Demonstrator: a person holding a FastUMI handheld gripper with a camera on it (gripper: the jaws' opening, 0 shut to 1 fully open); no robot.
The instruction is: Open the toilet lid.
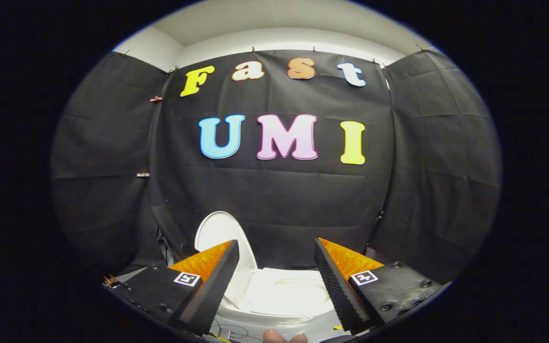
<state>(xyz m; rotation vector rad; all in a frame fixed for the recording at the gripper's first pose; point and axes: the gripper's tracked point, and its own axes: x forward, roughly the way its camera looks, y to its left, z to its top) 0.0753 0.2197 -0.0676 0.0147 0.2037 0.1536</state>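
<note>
gripper view: one toilet lid (219,233) upright beyond the spread tool (277,257).

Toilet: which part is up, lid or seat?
The lid stands raised beyond the left finger; the seat lies flat on the bowl, beyond the open gripper.

The toilet (284,297) sits low against the booth's back wall, and everything else places itself around it. Its lid (217,233) stands raised at the toilet's rear left, upright against the wall, above and behind the seat (298,288), which lies flat on the bowl. The gripper (277,264) hangs in front of the toilet with its fingers spread wide — one finger (217,281) before the lid's lower part, the other before the seat's right side — touching neither. Cables (227,331) lie on the floor in front of the toilet, below the fingers.
</note>
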